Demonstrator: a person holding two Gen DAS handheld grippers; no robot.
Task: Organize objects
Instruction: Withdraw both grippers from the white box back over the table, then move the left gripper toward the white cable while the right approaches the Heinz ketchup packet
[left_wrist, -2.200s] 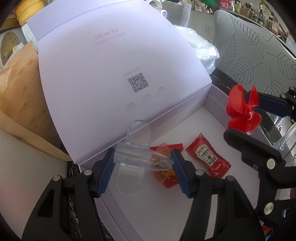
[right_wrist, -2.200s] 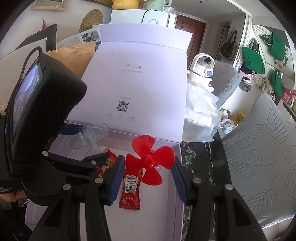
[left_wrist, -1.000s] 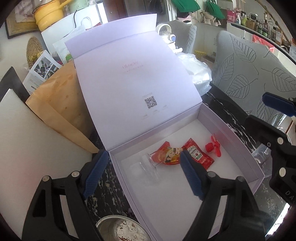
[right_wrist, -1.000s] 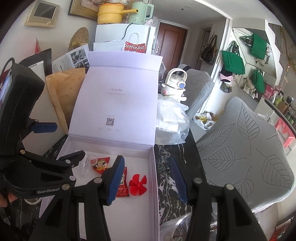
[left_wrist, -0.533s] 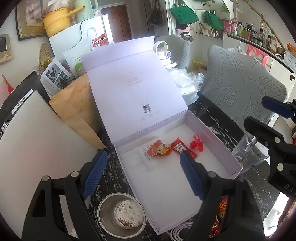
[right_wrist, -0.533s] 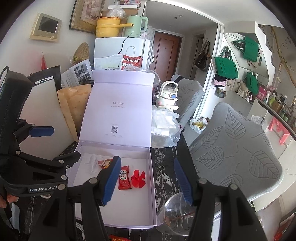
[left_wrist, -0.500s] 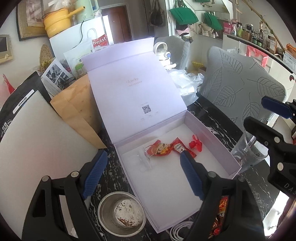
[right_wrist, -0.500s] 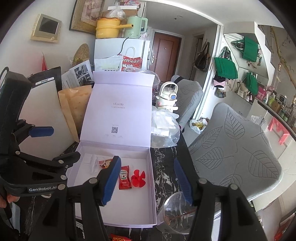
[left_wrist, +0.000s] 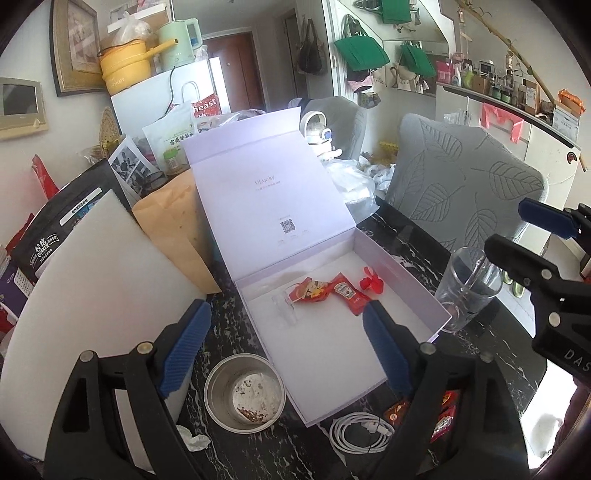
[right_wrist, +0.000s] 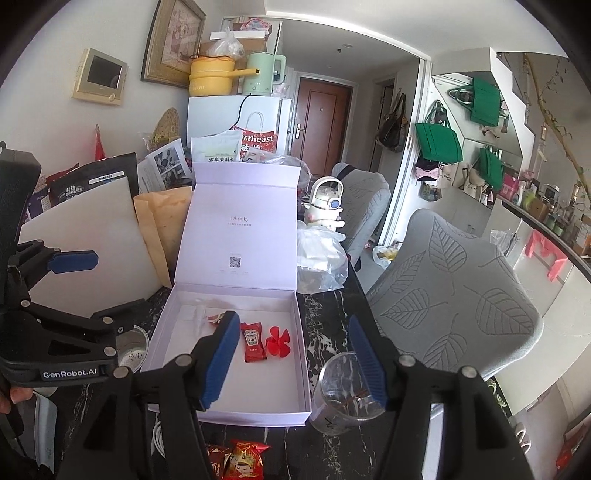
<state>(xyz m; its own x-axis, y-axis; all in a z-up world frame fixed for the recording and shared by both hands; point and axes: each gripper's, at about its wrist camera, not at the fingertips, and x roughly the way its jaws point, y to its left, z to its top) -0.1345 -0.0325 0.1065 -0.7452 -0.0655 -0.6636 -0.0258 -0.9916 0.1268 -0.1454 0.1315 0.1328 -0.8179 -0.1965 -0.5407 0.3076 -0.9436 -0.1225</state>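
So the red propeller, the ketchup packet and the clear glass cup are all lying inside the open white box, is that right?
Not quite. The red propeller and the ketchup packet do lie inside the open white box, but the clear glass cup stands outside it, on the dark marble table beside the box's right wall. The right wrist view shows this.

A lived-in home, at a dining corner. A dark marble-patterned table (right_wrist: 325, 317) stands crowded with bags, envelopes and snack packets, and grey leaf-print chairs (right_wrist: 454, 295) sit at its right edge. Behind its far edge a white fridge (right_wrist: 236, 114) carries a yellow pot (right_wrist: 210, 75) and a green kettle (right_wrist: 260, 72). Green tote bags (right_wrist: 437, 142) hang by a brown entrance door (right_wrist: 321, 122).
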